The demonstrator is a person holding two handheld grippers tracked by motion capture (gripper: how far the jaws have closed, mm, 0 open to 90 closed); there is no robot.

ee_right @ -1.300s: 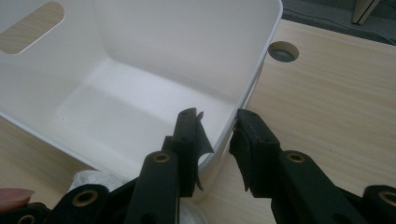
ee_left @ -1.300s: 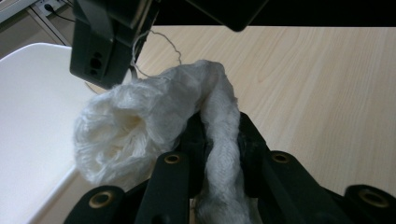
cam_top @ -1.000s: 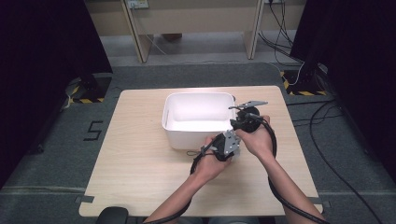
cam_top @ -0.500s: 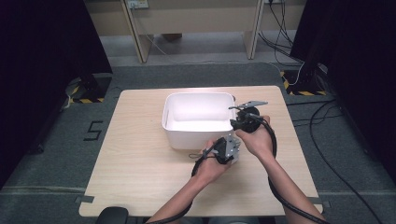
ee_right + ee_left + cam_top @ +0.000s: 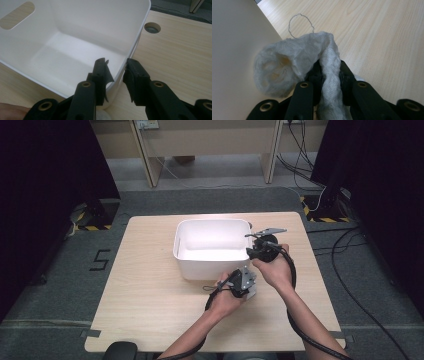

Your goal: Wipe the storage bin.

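Two grippers at frame centre: left gripper (image 5: 329, 75) pinches a white cloth (image 5: 294, 65) beside the white bin (image 5: 212, 245); right gripper (image 5: 116, 72) straddles the bin's corner wall, contact unclear, table (image 5: 150, 290) below.

The rectangular plastic bin (image 5: 212, 247) was plain white inside and out. The soft, loosely woven cloth (image 5: 294, 65) was off-white with a faint yellowish tint in its folds. The wooden bench (image 5: 145, 295) was pale beige with fine straight grain. Both the left tool (image 5: 328, 75) and the right tool (image 5: 116, 72) were matt black with brass-coloured rivets.
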